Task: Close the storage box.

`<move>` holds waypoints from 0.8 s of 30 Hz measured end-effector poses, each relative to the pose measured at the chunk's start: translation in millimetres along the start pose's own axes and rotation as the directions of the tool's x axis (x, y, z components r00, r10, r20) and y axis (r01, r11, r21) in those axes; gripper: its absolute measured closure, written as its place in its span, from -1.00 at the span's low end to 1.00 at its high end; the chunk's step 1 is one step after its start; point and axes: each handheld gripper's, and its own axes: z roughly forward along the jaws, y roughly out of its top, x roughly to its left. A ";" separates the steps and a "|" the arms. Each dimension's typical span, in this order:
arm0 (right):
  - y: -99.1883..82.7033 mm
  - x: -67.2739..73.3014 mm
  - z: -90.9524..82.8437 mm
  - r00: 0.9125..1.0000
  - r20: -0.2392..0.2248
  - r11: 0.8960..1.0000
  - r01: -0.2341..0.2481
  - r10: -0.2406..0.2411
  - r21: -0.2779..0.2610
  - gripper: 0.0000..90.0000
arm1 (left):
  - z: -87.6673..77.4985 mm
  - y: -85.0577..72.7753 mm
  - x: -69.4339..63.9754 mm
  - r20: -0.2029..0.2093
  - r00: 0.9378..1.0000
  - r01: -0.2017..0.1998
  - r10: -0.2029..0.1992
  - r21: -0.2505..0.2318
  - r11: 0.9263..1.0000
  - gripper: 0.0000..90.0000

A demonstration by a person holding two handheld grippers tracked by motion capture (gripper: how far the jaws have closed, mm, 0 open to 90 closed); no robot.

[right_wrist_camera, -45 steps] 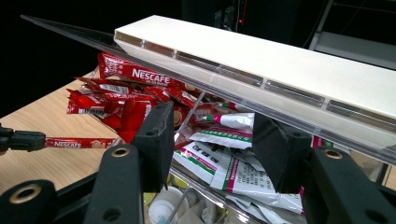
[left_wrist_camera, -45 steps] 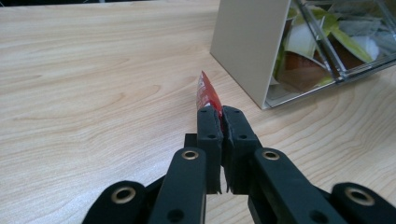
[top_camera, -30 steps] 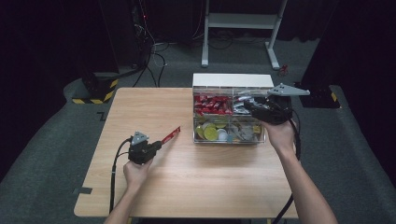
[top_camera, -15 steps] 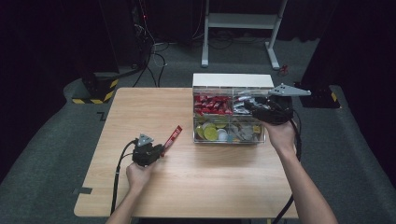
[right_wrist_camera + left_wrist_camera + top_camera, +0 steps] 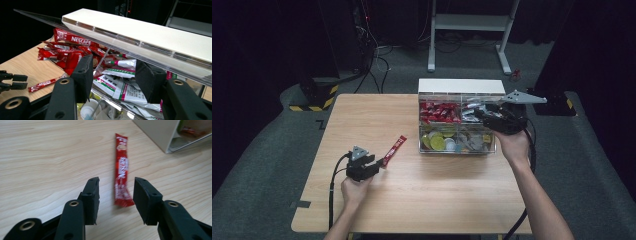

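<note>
The red coffee stick [image 5: 122, 171] lies flat on the wooden table [image 5: 437, 190], left of the clear box [image 5: 457, 147] and a little apart from it. The left gripper [image 5: 116, 197] has just been opening its jaws; now they stand spread, with the near end of the stick on the table between them, and the pads do not press it. The right gripper [image 5: 113, 80] hangs over the open box with its jaws apart above the sachets [image 5: 120, 86], just under the raised lid [image 5: 140, 32]; I cannot tell if it touches anything.

I think the risks are small but real. If the left gripper pulls back low, a jaw can catch the thin stick and drag or turn it. If the right gripper lifts quickly, it can knock the lid, or pinch several sachets together because they lie in a loose pile.
</note>
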 end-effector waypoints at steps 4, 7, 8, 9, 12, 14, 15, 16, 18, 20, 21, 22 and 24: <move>-2.0 0.1 -2.6 1.000 -0.001 1.000 -0.001 0.001 -0.006 0.09 | -8.7 -9.6 9.5 -0.064 0.998 0.009 -0.009 -0.004 1.000 0.17; -4.5 -0.7 -2.7 1.000 -0.001 1.000 -0.004 0.004 -0.003 0.10 | -13.4 -15.3 17.6 -0.110 0.994 0.022 -0.022 -0.001 1.000 0.11; -5.6 -0.9 -2.4 1.000 -0.001 1.000 -0.005 0.005 -0.001 0.10 | -14.9 -17.2 20.6 -0.119 0.992 0.029 -0.028 0.003 1.000 0.10; -6.3 -0.9 -2.1 1.000 0.000 1.000 -0.005 0.005 0.002 0.09 | -15.8 -18.6 22.6 -0.127 0.991 0.033 -0.032 0.007 0.999 0.09; -7.7 -1.1 -2.0 1.000 -0.001 1.000 -0.009 0.009 0.002 0.09 | -16.0 -22.0 26.0 -0.149 0.988 0.039 -0.036 0.017 0.999 0.07; -9.1 -1.2 -2.0 1.000 0.001 1.000 -0.010 0.010 0.005 0.09 | -15.3 -24.6 27.7 -0.171 0.985 0.024 -0.018 0.032 0.999 0.06; -10.0 -1.4 -1.9 1.000 -0.002 1.000 -0.012 0.012 0.005 0.09 | -15.1 -25.3 28.0 -0.176 0.984 0.020 -0.013 0.038 0.999 0.06; -10.6 -1.4 -2.1 1.000 -0.002 1.000 -0.012 0.012 0.006 0.09 | -14.6 -26.2 28.3 -0.183 0.983 0.016 -0.008 0.045 0.999 0.05; -12.3 -1.1 -2.2 1.000 -0.004 1.000 -0.015 0.015 0.011 0.09 | -13.4 -27.9 28.9 -0.193 0.981 0.013 -0.001 0.058 0.998 0.05; -13.2 -1.4 -2.4 1.000 -0.004 1.000 -0.013 0.013 0.012 0.09 | -10.9 -30.6 30.0 -0.190 0.982 0.024 -0.012 0.064 0.998 0.04; -13.8 -1.7 -2.6 1.000 -0.005 1.000 -0.016 0.016 0.009 0.09 | -11.3 -31.0 30.6 -0.186 0.982 0.031 -0.019 0.063 0.998 0.02; -14.2 -1.9 -2.8 1.000 -0.005 1.000 -0.018 0.018 0.009 0.09 | -11.2 -31.2 31.0 -0.190 0.982 0.037 -0.026 0.058 0.998 0.02; -16.2 -2.1 -2.8 1.000 -0.005 1.000 -0.020 0.020 0.011 0.09 | -11.3 -31.1 30.9 -0.189 0.982 0.036 -0.024 0.061 0.998 0.02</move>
